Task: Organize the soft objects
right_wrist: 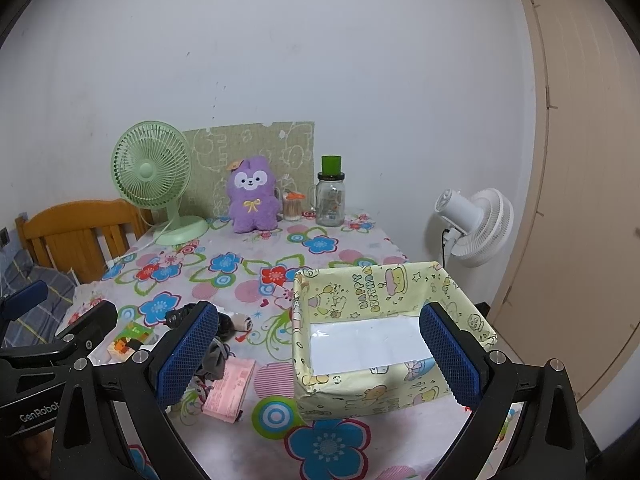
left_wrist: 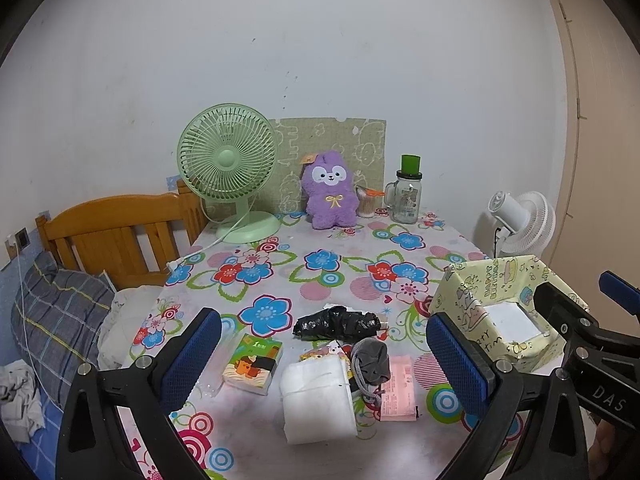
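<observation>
A pile of soft things lies near the table's front: a white folded cloth [left_wrist: 318, 398], a crumpled black bag [left_wrist: 338, 322], a grey pouch [left_wrist: 372, 362], a pink packet [left_wrist: 398, 388] [right_wrist: 230, 390] and a green tissue pack [left_wrist: 252, 364]. My left gripper [left_wrist: 326, 364] hovers open above this pile, nothing between its fingers. An open yellow cartoon-print box [left_wrist: 452, 300] [right_wrist: 380, 394] with a white bottom stands to the right. My right gripper [right_wrist: 318, 354] stands open over the box's front, holding nothing. A purple plush [left_wrist: 330, 190] [right_wrist: 252, 196] sits at the back.
On the flowered tablecloth [left_wrist: 280, 264] at the back stand a green desk fan [left_wrist: 228, 172], a glass mug jar [left_wrist: 406, 196] with a green cup on top, and a swab jar [left_wrist: 366, 202]. A wooden bed headboard [left_wrist: 116, 232] is left, a white floor fan [right_wrist: 476, 224] right.
</observation>
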Tool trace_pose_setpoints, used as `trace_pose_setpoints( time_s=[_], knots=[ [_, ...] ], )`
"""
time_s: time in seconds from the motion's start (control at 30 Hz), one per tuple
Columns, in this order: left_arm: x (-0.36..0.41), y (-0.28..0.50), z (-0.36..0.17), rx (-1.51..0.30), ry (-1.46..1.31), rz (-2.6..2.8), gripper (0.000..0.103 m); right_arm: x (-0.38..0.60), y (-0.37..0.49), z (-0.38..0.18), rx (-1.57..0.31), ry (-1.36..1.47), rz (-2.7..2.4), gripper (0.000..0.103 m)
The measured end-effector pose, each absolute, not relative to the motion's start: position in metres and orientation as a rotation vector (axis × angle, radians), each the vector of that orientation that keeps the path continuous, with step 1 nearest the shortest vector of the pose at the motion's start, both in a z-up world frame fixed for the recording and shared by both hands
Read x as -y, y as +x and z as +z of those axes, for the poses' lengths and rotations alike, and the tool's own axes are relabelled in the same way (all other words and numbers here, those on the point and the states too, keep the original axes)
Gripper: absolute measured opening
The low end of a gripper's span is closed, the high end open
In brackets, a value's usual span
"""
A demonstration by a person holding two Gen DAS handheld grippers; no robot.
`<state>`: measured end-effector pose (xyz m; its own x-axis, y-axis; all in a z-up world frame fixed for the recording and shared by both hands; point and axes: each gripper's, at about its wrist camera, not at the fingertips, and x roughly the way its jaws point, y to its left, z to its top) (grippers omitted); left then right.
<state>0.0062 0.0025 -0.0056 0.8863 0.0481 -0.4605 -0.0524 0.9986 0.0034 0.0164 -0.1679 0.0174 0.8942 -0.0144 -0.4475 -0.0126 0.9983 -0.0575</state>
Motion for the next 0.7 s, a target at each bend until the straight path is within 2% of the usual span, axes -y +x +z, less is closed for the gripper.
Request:
trace_pose_setpoints(
  time_s=[0.7],
  knots=[
    [-0.011, 0.016, -0.016, -0.502, -0.002, 0.056, 0.102, 0.162, 0.028, 0.010, -0.490, -0.059, 0.003, 0.102]
  ],
)
